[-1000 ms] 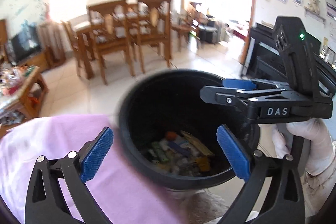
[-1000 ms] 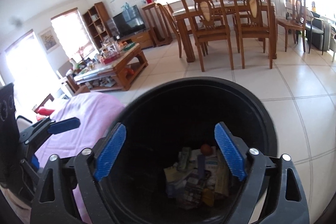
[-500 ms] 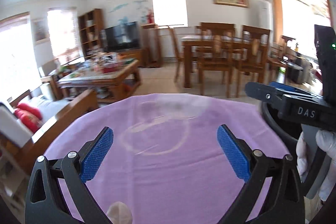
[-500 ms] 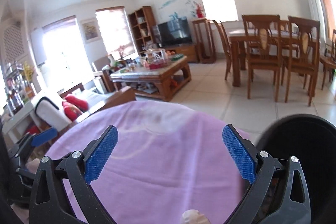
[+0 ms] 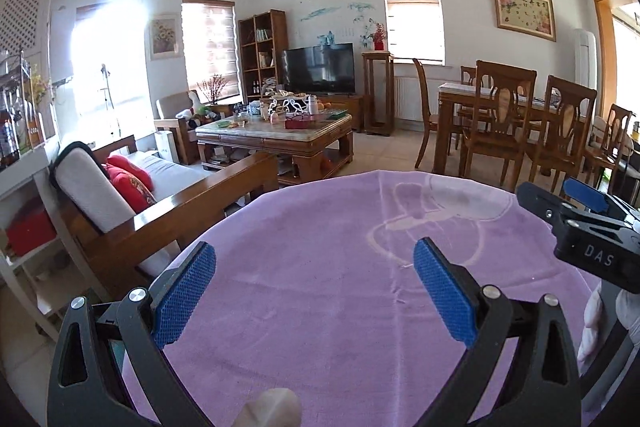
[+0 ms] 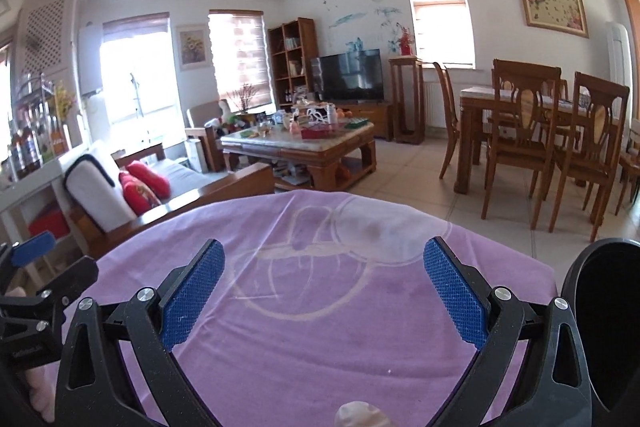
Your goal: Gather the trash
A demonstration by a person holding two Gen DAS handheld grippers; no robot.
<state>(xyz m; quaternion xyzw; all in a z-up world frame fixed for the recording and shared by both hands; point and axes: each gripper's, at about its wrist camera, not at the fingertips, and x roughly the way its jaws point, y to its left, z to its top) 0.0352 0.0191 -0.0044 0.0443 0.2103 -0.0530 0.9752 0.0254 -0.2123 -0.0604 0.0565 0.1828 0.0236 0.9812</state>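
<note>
Now hovering side by side over purple cloth (image 5: 320, 267): left gripper (image 5: 316, 291) and right gripper (image 6: 324, 291), both spread wide, empty. Black bin (image 6: 604, 327) just right of cloth's edge.

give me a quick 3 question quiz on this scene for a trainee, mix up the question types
1. True or false: the left tool is shut on a piece of trash.
2. Multiple choice: what lies under both tools? A) bare wood B) purple cloth C) floor tiles
3. Fill in: in the right wrist view, the black bin shows at the ____ edge of the picture.

Key: 1 false, it is open and holds nothing, as is the right tool. 2 B. 3 right.
</note>
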